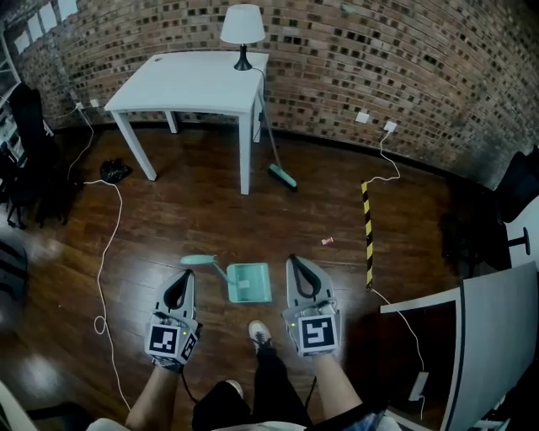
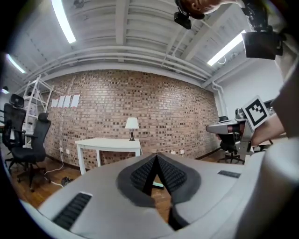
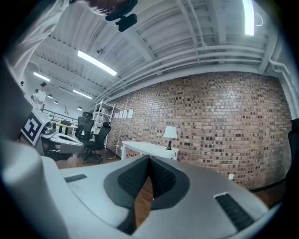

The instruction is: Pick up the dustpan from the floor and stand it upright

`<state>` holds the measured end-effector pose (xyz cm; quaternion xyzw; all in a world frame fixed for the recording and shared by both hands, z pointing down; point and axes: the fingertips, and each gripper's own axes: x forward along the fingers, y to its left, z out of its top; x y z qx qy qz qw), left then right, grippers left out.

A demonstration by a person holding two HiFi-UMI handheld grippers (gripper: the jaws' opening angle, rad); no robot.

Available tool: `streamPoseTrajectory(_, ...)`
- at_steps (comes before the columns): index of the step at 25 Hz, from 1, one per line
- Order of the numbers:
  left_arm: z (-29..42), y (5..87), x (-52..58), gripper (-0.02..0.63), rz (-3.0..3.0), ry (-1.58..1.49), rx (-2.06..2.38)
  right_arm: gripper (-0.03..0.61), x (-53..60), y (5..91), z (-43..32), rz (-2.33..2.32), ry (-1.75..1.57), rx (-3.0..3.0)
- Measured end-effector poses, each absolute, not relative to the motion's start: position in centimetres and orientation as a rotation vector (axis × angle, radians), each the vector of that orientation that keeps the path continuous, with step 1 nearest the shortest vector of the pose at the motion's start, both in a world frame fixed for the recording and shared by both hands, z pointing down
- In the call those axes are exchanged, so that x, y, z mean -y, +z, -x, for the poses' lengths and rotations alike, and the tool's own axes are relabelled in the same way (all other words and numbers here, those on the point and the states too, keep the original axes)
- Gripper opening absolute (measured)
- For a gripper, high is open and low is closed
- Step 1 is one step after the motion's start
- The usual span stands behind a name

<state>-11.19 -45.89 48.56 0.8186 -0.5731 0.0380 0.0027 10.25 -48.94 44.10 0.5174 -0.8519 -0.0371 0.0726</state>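
**Dustpan [image 1: 250, 283].** It is teal and sits on the wooden floor [image 1: 168, 219], just ahead of the person's shoe [image 1: 260, 335]. It is well short of the floor's far edge along the brick wall. Its handle [image 1: 209, 264] runs off toward the left. At this steep angle I cannot tell whether it lies flat or already stands.

**Grippers.** The left gripper [image 1: 186, 274] and right gripper [image 1: 292, 260] flank the dustpan in the head view, and neither touches it. Each has its jaws pressed fully together with nothing held.

**Step in hand, my judgement.**
- If the dustpan needs raising, I would part the left gripper's jaws before descending.
- I would take the handle near its wide end, across its thin side.
- I would pivot the handle up about the pan's rear edge, with the right gripper steadying the pan so it does not skate on the polished boards.
- I would release only once it balances unaided.

**Views compared.**
- Only the head view shows the dustpan, the shoe, the white cable [image 1: 103, 252] and the striped strip [image 1: 367, 231].
- Both gripper views look level across the room. They show the white desk [image 1: 189, 80] and its lamp [image 1: 242, 25] side-on, the ceiling lights and the office chairs, but no dustpan.
- The gripper views show the ribbed pads meeting at the tips. The head view shows the jaws only from behind.
- The left gripper view also catches the right gripper's marker cube at its right edge.
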Motion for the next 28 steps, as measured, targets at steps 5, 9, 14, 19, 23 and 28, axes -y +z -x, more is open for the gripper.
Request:
streamPoseTrajectory(5,12.8,38.2,42.0,-0.005,-2.637,0.072,1.822,-0.018,44.5,35.7,-8.1,-1.58,-0.133,2.617)
streamPoseTrajectory(9,13.6,32.4,37.8,-0.005,-2.699,0.039,1.835,-0.018,40.2,31.1,-8.5,-1.658,-0.177,2.663)
streamPoseTrajectory(14,14.7,27.7,34.0,-0.006,-2.728,-0.017,1.84,-0.018,35.4,25.6,-8.5,-1.689,-0.219,2.64)
streamPoseTrajectory(19,14.2,27.1,31.5,-0.006,-2.746,0.006,1.844,-0.017,32.8,23.7,-8.7,-1.685,-0.205,2.672)
streamPoseTrajectory(23,13.7,25.2,30.8,-0.006,-2.734,-0.04,1.861,-0.017,32.8,21.6,-8.8,-1.66,-0.241,2.706)
streamPoseTrajectory(28,12.6,23.1,30.4,-0.006,-2.774,-0.071,1.885,-0.017,32.2,18.8,-8.8,-1.667,-0.316,2.737)
